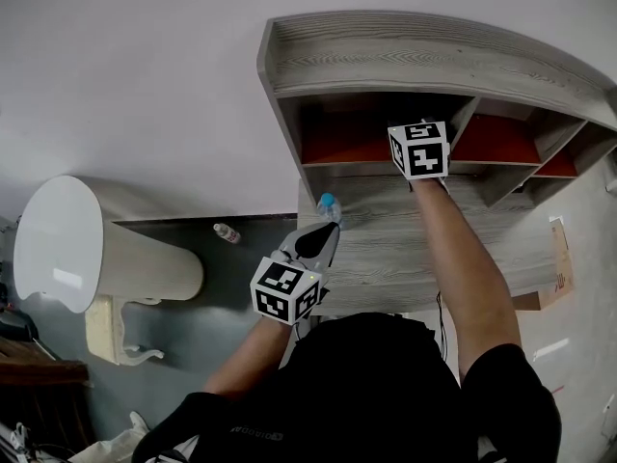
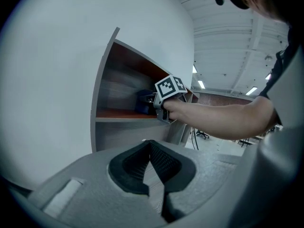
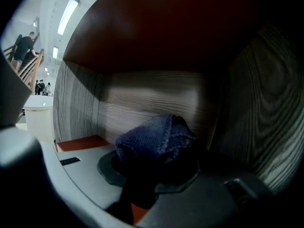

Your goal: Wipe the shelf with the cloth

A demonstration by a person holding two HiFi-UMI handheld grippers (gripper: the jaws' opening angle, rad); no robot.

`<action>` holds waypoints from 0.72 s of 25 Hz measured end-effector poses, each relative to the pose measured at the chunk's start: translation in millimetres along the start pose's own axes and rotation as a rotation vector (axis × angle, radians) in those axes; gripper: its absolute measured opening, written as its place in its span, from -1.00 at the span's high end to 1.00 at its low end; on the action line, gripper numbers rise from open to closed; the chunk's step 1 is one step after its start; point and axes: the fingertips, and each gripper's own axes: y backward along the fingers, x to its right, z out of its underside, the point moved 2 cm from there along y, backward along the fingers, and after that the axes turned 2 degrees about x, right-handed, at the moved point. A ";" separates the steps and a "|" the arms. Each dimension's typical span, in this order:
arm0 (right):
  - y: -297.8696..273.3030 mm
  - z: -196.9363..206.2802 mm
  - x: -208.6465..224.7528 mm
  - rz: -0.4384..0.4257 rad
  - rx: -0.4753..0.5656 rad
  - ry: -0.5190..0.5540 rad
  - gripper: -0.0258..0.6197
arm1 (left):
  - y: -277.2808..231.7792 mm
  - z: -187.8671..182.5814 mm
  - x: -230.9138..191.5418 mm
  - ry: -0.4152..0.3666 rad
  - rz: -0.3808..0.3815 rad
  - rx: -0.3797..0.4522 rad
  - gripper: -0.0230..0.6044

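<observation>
The shelf unit (image 1: 424,56) is grey wood with red-lined compartments. My right gripper reaches into its left compartment; only its marker cube (image 1: 419,149) shows from above. That right gripper (image 3: 159,161) is shut on a bunched dark blue cloth (image 3: 156,139), held near the compartment's back wall and over the red floor (image 3: 83,143). From the left gripper view the cloth (image 2: 142,101) shows dark inside the compartment, beside the cube (image 2: 170,87). My left gripper (image 1: 325,230) hovers over the lower grey board (image 1: 434,249), jaws shut on nothing (image 2: 151,147). A small light-blue thing (image 1: 329,203) lies by its tip.
More red compartments (image 1: 496,138) lie to the right. A white rounded table (image 1: 58,244) stands at the left, with a small bottle (image 1: 227,232) on the dark floor near it. A cardboard piece (image 1: 557,258) sits at the right. People stand far off (image 3: 23,46).
</observation>
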 end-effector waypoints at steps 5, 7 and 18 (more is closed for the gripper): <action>6.3 2.3 13.8 0.032 -0.001 -0.015 0.59 | -0.8 0.7 3.7 -0.006 0.010 -0.003 0.90; 7.4 3.0 16.7 0.037 -0.002 -0.023 0.60 | -0.8 0.2 4.5 -0.008 0.013 -0.003 0.90; 11.7 0.6 12.4 0.011 0.017 -0.039 0.59 | 5.7 -0.1 3.5 -0.009 0.001 0.000 0.90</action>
